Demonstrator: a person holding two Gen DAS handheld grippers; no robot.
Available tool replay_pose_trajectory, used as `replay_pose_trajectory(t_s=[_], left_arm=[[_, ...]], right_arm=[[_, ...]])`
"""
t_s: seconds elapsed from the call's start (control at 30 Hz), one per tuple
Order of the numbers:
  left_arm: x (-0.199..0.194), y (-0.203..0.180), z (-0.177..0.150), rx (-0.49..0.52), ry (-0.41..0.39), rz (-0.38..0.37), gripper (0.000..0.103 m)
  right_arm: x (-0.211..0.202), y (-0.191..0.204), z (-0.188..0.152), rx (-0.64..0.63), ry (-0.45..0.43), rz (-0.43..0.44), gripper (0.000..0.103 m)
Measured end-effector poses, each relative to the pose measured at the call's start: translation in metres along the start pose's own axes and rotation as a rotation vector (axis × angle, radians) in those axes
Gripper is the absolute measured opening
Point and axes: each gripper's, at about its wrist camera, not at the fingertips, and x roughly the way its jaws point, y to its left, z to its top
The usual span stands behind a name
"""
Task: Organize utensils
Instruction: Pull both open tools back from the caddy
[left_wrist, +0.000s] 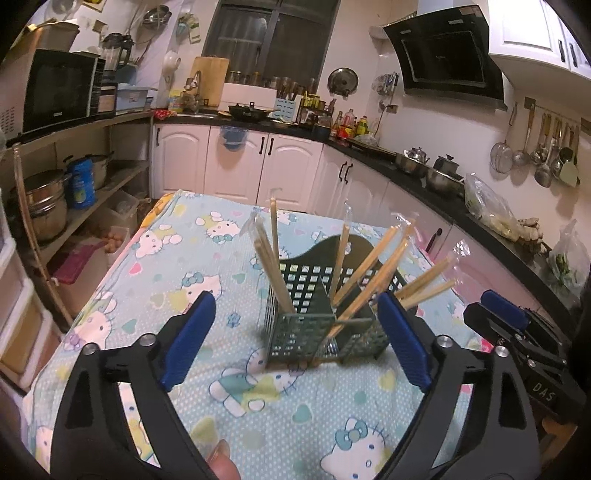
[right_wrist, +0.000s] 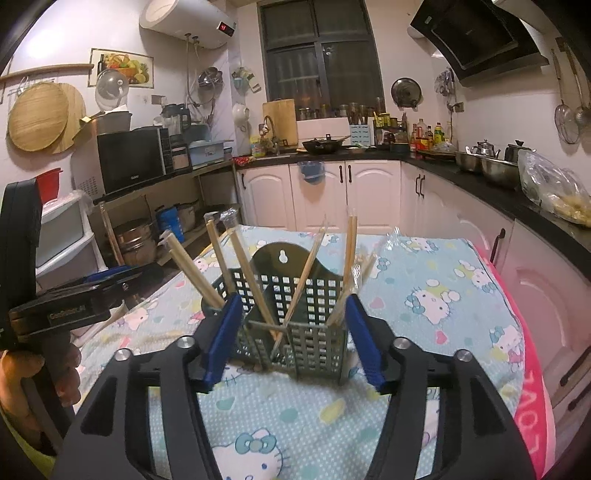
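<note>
A dark green perforated utensil holder (left_wrist: 306, 328) stands on the Hello Kitty tablecloth (left_wrist: 258, 413). Several wooden chopsticks (left_wrist: 373, 273), some in clear wrappers, stick out of its compartments and lean left and right. My left gripper (left_wrist: 295, 314) is open and empty, its blue pads on either side of the holder, short of it. In the right wrist view the holder (right_wrist: 314, 343) sits between the open pads of my right gripper (right_wrist: 293, 314), chopsticks (right_wrist: 251, 273) fanning out above. The right gripper also shows at the left view's right edge (left_wrist: 506, 314).
The table's tablecloth (right_wrist: 443, 295) drops off at the left and far edges. Black kitchen counters (left_wrist: 424, 173) with pots, bottles and bags run behind and to the right. Shelves with pots and a microwave (left_wrist: 55, 88) stand on the left. The left gripper appears at the right wrist view's left edge (right_wrist: 74, 295).
</note>
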Motion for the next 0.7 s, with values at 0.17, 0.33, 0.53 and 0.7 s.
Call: replay_pose_trajectory(t_s=[0.17, 0.33, 0.53, 0.7], left_arm=[[-0.009, -0.001, -0.011, -0.001, 0.001, -0.002, 0.090], [-0.013, -0.001, -0.019, -0.001, 0.006, 0.001, 0.091], [-0.019, 0.000, -0.035, -0.007, 0.013, 0.006, 0.091], [-0.022, 0.003, -0.046, -0.018, 0.024, 0.008, 0.091]], right_arm=[[-0.011, 0.000, -0.009, 0.015, 0.006, 0.001, 0.075], [-0.019, -0.001, -0.018, 0.025, 0.011, -0.010, 0.082], [-0.028, -0.002, -0.030, 0.030, 0.019, -0.022, 0.085], [-0.033, -0.003, -0.039, 0.037, 0.028, -0.032, 0.087]])
